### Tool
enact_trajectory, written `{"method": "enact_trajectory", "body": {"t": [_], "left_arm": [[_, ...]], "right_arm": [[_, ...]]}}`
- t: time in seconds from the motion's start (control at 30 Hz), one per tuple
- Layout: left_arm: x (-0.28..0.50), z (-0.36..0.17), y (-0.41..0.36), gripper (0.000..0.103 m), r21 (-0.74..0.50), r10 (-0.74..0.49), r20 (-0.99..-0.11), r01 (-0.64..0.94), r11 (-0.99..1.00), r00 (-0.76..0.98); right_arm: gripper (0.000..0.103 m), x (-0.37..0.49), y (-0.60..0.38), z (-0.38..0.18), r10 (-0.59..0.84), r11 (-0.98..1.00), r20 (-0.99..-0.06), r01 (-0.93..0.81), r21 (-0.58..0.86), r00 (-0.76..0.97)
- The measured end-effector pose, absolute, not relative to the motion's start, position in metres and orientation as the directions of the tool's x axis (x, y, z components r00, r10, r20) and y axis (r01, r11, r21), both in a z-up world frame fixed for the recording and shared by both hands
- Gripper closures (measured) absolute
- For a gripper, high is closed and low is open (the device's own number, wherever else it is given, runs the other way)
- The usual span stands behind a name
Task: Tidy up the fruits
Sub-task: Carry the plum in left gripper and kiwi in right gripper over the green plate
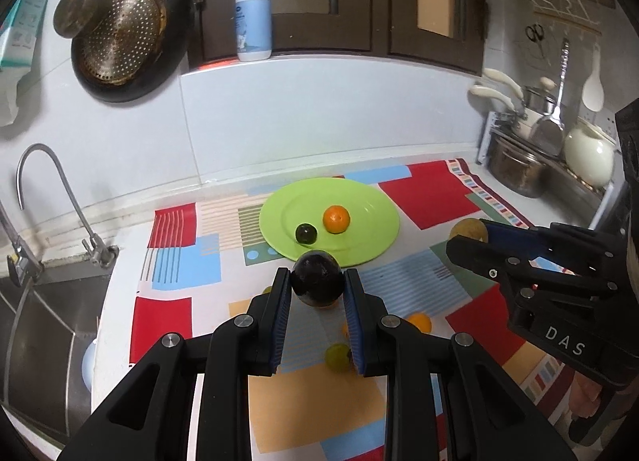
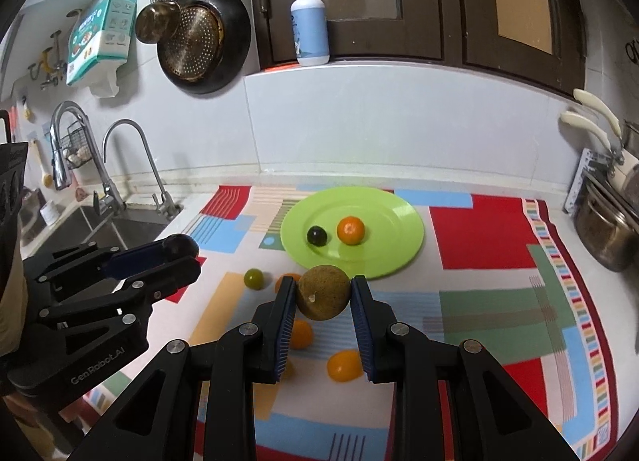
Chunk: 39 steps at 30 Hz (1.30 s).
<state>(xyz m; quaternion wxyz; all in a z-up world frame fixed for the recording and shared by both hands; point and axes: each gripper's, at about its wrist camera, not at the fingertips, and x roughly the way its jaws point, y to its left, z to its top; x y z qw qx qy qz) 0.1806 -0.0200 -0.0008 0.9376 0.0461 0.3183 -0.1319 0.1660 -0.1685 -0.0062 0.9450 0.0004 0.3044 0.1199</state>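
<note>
**Inspector:** State of both tools?

**Operator:** My left gripper [image 1: 317, 281] is clamped on a dark round fruit [image 1: 316, 278], held clear of the cloth at the near rim of the green plate [image 1: 371, 197]. My right gripper [image 2: 323, 293] is clamped on a brownish-yellow fruit [image 2: 323, 292], also raised just short of the plate.

**Inspector:** What is on the plate?

**Operator:** One orange [image 2: 351, 230] and a small dark fruit [image 2: 317, 236], close together near the centre.

**Inspector:** How do you judge the placing?

**Operator:** I would carry each fruit over bare plate, lower it until it rests, then part the fingers slowly. Round fruit will likely roll, so I keep clear of the two already there.

**Inspector:** Obstructions?

**Operator:** The two grippers sit side by side; one should go first. Loose fruit lies on the patterned cloth [image 2: 479, 229] beneath: a green one [image 2: 253, 278] and small orange ones [image 2: 344, 366]. The sink [image 2: 120, 229] is to the left, pots [image 2: 603, 229] to the right.
</note>
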Motion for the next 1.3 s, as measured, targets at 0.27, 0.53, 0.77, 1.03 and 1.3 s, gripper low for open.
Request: {"method": "enact_trajectory", "body": {"t": [0.27,0.53,0.77,1.03,1.3], "left_arm": [[0.199,-0.002,-0.029,0.076,0.007,-0.2,-0.63,0.264,0.965,0.75],[0.228,-0.001,-0.033,0.076,0.007,-0.208,-0.638,0.276,0.961,0.741],[0.258,0.002,-0.036,0.076,0.006,-0.224,-0.637,0.295,0.955,0.738],[0.298,-0.004,-0.041,0.076,0.008,-0.233,-0.65,0.313,0.95,0.723],[0.334,-0.017,-0.045,0.076,0.002,-0.239,-0.673,0.325,0.946,0.7]], "right_arm": [[0.074,0.183,-0.178,-0.004,0.245,0.967,-0.571,-0.239,0.086,0.784],[0.074,0.209,-0.185,-0.002,0.242,0.969,-0.576,-0.218,0.112,0.781],[0.074,0.239,-0.184,-0.001,0.249,0.967,-0.59,-0.229,0.11,0.768],[0.074,0.275,-0.186,-0.003,0.233,0.97,-0.602,-0.224,0.09,0.764],[0.074,0.314,-0.188,-0.012,0.217,0.973,-0.624,-0.213,0.082,0.75]]}}
